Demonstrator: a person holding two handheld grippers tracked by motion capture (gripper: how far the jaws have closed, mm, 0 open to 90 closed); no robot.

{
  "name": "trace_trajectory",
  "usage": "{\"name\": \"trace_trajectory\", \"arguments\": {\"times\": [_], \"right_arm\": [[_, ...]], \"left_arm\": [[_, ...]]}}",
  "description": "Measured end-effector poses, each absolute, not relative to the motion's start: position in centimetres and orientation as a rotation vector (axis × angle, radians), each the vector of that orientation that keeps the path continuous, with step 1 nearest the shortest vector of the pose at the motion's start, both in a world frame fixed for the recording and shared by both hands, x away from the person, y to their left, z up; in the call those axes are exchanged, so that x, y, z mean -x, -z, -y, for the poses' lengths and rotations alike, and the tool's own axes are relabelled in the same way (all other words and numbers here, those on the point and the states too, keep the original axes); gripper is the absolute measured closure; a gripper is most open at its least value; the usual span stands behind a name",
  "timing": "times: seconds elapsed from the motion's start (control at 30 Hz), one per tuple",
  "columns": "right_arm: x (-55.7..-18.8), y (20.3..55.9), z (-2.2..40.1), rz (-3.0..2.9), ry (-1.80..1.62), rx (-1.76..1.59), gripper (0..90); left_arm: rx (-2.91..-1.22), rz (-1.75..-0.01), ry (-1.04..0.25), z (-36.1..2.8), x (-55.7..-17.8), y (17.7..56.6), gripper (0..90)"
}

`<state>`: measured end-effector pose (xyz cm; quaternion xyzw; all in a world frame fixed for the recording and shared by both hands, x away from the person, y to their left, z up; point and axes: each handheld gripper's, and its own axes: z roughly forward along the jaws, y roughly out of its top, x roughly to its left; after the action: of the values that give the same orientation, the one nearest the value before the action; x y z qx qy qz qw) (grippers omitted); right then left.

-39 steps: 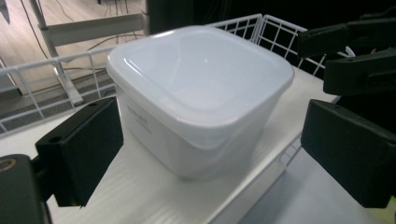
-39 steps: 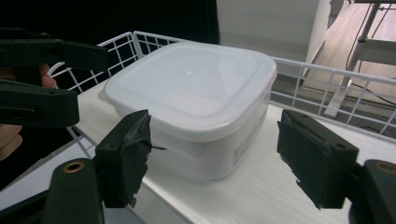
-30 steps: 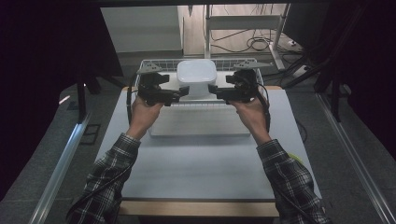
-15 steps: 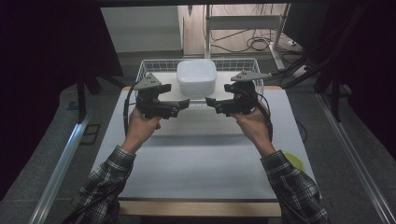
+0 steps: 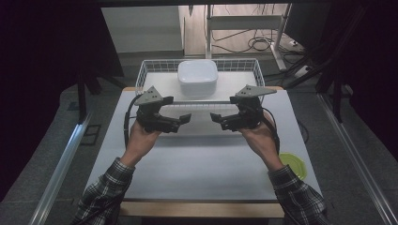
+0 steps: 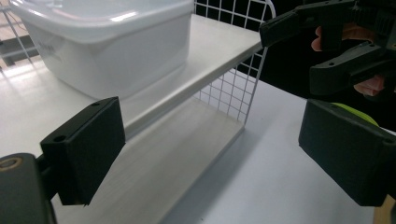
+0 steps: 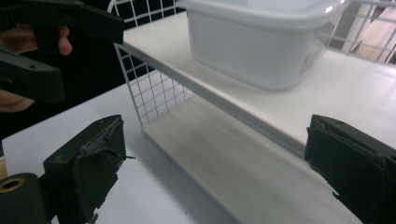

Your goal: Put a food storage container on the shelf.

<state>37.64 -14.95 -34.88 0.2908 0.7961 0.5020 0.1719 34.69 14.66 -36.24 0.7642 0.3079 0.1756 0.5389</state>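
A white, rounded-square plastic container with a lid [image 5: 197, 78] is sitting upper centre on the shelf of a white wire basket [image 5: 149, 69]. The left gripper [image 5: 184, 119] and right gripper [image 5: 217, 119] are hovering below it, jaws apart and empty, the right's having just been opening.

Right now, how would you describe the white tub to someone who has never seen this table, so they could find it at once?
Start at the white table and look to its far edge, where a white wire rack with a shelf stands. The tub sits on that shelf, roughly in the middle. It is the lone squarish, round-cornered white plastic container with a lid, unlike the flat green disc near the table's right edge.
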Motion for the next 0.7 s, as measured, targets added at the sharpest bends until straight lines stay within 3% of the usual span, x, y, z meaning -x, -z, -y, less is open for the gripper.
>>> {"name": "trace_trajectory", "arguments": {"times": [0.7], "right_arm": [[-34.0,39.4,18.5,-2.256,-1.379,-0.895,1.3]], "left_arm": [[-1.846,-0.762,-0.385,-15.6,-31.1,41.0,6.5]]}}
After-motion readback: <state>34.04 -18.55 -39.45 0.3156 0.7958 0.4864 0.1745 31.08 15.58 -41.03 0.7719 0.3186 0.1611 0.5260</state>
